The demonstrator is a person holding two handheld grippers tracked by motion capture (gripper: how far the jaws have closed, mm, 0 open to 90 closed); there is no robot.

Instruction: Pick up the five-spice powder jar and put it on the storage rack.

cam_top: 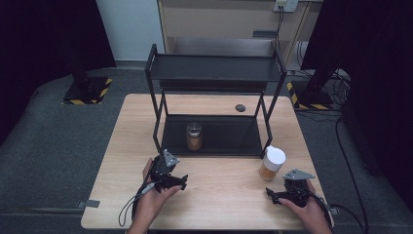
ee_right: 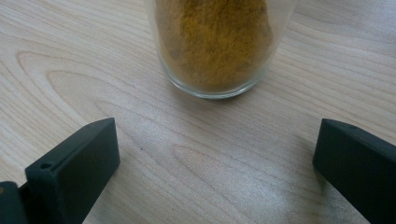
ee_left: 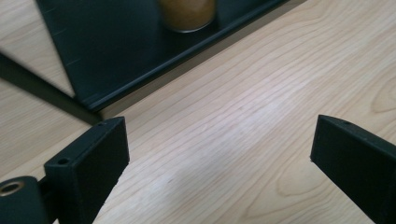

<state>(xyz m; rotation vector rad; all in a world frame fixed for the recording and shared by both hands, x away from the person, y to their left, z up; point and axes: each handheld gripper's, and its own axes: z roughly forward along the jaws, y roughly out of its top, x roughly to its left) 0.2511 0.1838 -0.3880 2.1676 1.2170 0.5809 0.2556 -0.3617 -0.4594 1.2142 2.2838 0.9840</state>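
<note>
Two spice jars stand in the scene: a white-lidded jar (cam_top: pixel 272 164) on the wooden bench (cam_top: pixel 219 195) near its right side, just in front of the right front leg of the black rack (cam_top: pixel 214 73), and a metal-lidded jar (cam_top: pixel 194 136) on the lower shelf (cam_top: pixel 229 134) of that rack. Both hold an orange-brown powder. The right gripper (cam_top: pixel 283 195), held in the person's right hand (cam_top: pixel 311 214), lies low over the bench close behind the white-lidded jar; in the right gripper view its jaws are spread wide apart and grasp nothing, with the jar's glass base (ee_right: pixel 215 46) standing ahead of them and centred between them, apart from both. The left gripper (cam_top: pixel 168 178), held in the left hand (cam_top: pixel 151 200), sits over the bench in front of the rack's left part; in the left gripper view its jaws are likewise spread wide with only bare wood between them, and the front edge of the lower shelf and the bottom of the metal-lidded jar (ee_left: pixel 187 14) show farther off. A small dark round disc (cam_top: pixel 240 107) lies on the bench behind the rack.
</note>
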